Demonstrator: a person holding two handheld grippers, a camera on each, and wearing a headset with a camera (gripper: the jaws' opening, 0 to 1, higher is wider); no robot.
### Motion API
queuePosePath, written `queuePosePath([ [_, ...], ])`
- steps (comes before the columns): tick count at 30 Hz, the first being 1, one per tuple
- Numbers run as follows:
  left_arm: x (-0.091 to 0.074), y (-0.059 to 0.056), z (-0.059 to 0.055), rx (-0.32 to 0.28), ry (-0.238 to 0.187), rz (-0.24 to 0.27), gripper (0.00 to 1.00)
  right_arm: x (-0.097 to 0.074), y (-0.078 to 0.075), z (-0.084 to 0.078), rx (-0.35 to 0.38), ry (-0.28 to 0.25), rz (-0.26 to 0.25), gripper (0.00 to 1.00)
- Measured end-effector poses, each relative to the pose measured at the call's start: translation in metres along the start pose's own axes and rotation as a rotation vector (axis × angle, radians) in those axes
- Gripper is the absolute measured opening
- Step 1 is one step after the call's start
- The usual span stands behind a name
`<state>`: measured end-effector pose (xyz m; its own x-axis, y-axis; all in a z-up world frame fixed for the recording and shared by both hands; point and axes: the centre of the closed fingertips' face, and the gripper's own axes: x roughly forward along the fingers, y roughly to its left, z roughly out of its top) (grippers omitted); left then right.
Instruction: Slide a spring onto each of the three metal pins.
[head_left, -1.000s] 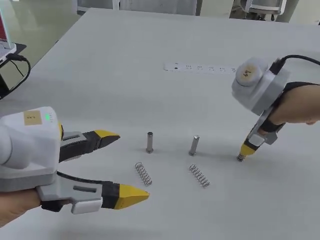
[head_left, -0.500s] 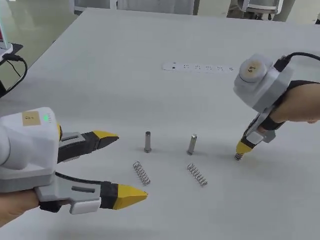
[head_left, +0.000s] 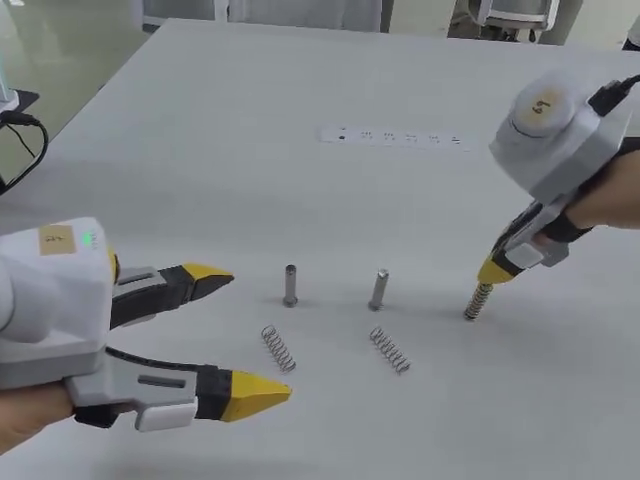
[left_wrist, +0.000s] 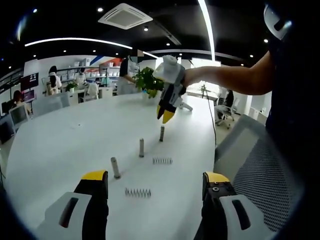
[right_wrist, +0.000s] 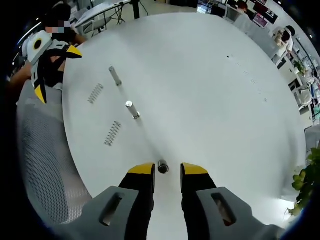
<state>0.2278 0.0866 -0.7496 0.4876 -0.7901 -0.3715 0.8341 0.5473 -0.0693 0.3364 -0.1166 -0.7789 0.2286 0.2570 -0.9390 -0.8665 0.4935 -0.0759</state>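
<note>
Three metal pins stand in a row on the white table. The left pin (head_left: 290, 285) and the middle pin (head_left: 379, 289) are bare. The right pin carries a spring (head_left: 478, 300) around it. My right gripper (head_left: 492, 272) hangs just above that spring, apart from it, its jaws a little open; its own view looks straight down on the pin's top (right_wrist: 163, 166). Two loose springs (head_left: 276, 347) (head_left: 389, 350) lie in front of the bare pins. My left gripper (head_left: 245, 335) is wide open and holds nothing, low at the near left beside the left loose spring.
A white power strip (head_left: 395, 137) lies farther back on the table. A mesh chair (left_wrist: 260, 165) stands at the table's edge beside me. Bare tabletop stretches behind the pins. People sit at desks far off in the room.
My right gripper has lifted from the base of the right pin, and the spring now shows standing on that pin. The left gripper has stayed put.
</note>
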Motion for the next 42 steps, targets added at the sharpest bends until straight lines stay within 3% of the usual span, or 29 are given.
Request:
queuePosePath([
  [4, -0.001, -0.001, 0.0, 0.001, 0.001, -0.001, 0.73, -0.01, 0.007, 0.01, -0.018, -0.04, -0.013, 0.18],
  [10, 0.0, -0.003, 0.001, 0.003, -0.002, -0.004, 0.73, -0.015, 0.037, 0.026, -0.061, -0.086, 0.016, 0.18],
  [17, 0.0, -0.005, 0.001, 0.005, -0.002, -0.006, 0.73, -0.005, 0.068, 0.036, -0.103, -0.095, 0.059, 0.17],
  [26, -0.001, -0.006, 0.0, 0.006, -0.001, -0.005, 0.73, 0.021, 0.097, 0.034, -0.068, -0.084, 0.122, 0.16],
  [37, 0.001, -0.009, 0.001, 0.008, -0.003, -0.014, 0.72, 0.049, 0.106, 0.026, 0.049, -0.072, 0.144, 0.16],
  [42, 0.001, -0.009, 0.001, 0.007, -0.003, -0.015, 0.72, 0.057, 0.103, 0.018, 0.083, -0.047, 0.118, 0.16],
])
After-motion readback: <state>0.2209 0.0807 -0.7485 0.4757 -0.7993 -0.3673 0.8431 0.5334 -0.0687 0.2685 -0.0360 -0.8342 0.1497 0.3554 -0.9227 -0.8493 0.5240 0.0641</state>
